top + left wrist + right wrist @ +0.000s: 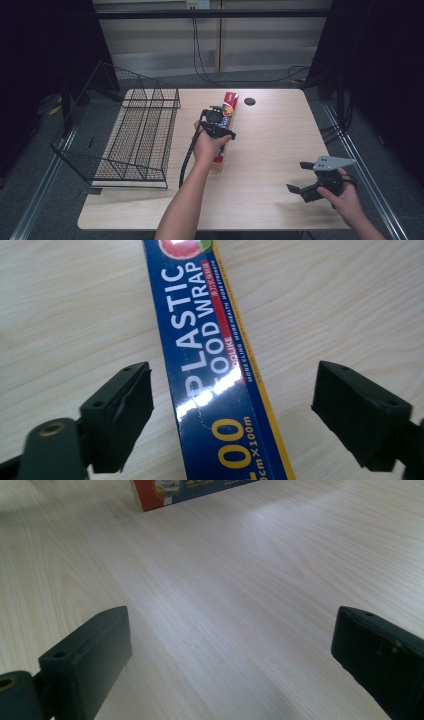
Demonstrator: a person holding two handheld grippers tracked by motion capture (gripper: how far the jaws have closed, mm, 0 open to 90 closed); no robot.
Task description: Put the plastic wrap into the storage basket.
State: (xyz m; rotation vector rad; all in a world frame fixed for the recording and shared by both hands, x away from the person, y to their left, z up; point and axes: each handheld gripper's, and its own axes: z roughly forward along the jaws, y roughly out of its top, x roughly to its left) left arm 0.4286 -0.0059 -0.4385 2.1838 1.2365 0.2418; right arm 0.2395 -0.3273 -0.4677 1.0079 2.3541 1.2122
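A long blue box of plastic food wrap [229, 107] lies on the wooden table [270, 140], running from the table's far middle toward the person. My left gripper [218, 121] hovers over the box's middle, open. In the left gripper view the box [215, 365] passes between the two wide-apart black jaws without touching either. My right gripper [303, 176] sits low at the table's front right, open, with bare wood between its jaws. In the right gripper view the near end of the box [165, 492] lies far ahead at the top.
A black wire basket rack [135, 135] stands on the left part of the table, its tall side at the left. A dark round hole [250, 101] sits in the tabletop near the far edge. Cables hang behind the table.
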